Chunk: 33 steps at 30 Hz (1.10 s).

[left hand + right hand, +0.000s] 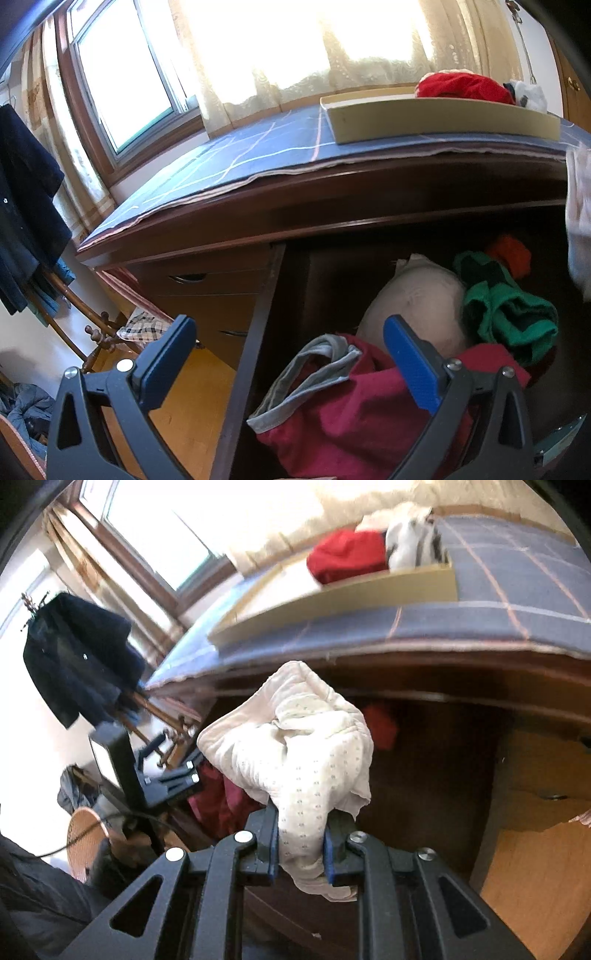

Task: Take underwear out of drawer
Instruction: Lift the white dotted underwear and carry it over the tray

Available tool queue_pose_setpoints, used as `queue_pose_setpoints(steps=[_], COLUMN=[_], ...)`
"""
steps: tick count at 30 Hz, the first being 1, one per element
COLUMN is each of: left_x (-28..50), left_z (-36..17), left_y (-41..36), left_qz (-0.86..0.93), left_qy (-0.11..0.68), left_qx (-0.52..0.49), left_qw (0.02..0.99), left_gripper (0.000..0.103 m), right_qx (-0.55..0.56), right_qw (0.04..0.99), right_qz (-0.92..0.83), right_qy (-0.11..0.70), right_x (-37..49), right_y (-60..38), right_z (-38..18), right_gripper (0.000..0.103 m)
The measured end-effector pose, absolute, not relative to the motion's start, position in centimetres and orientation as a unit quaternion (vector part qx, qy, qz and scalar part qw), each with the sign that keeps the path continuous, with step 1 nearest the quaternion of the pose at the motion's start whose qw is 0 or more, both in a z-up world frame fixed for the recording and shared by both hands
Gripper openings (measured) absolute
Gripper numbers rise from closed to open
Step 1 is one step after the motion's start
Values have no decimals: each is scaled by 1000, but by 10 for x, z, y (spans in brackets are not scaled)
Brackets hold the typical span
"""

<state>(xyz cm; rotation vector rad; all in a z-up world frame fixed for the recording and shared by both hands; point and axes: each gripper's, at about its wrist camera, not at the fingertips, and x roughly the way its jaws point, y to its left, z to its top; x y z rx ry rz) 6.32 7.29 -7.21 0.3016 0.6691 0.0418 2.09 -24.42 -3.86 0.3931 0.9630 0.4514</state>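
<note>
1. Left wrist view: the left gripper (291, 354) stands released, its blue pads (413, 365) wide apart and nothing between them; it hangs over the left wall of the open drawer (258, 325); inside the drawer lie a maroon garment (351, 413) with a grey waistband (306, 376), a beige garment (417, 306) behind it, a green garment (506, 314) to the right and an orange-red one (511, 254) at the back; the dresser top carries a blue checked cloth (258, 147); on it, toward the right rear corner, sits a shallow tan tray (436, 118) holding a red garment (461, 86) and a white one (528, 94); a pale cloth edge (578, 218), blurred, shows at the right border, above the drawer; dark clothes (26, 206) hang at the left beside the window (122, 77).

2. Right wrist view: the right gripper (301, 853) is clenched on the cream underwear (295, 738), its pads pinching a bunched fold; the underwear is dotted with a small print, hangs free of the drawer (424, 775) and is held in front of the dresser edge, below the tray (332, 602); the red garment (347, 555) and white one (410, 539) lie in the tray; the left gripper (173, 764) shows at the left, by the maroon garment (218, 797); the picture is motion-blurred.
</note>
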Motion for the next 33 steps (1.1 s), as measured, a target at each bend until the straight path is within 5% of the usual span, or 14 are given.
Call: queue_pose_setpoints(steps=[33], left_x=[55], left_z=[-71], left_y=[72], left_qz=[27], left_qy=[309], left_qx=[167], left_qw=[936], left_gripper=[103], right_qx=[238], right_qw=[906], right_qz=[213], right_qy=[279], right_x=[126], right_y=[-210], right_z=[52], right_gripper=[20])
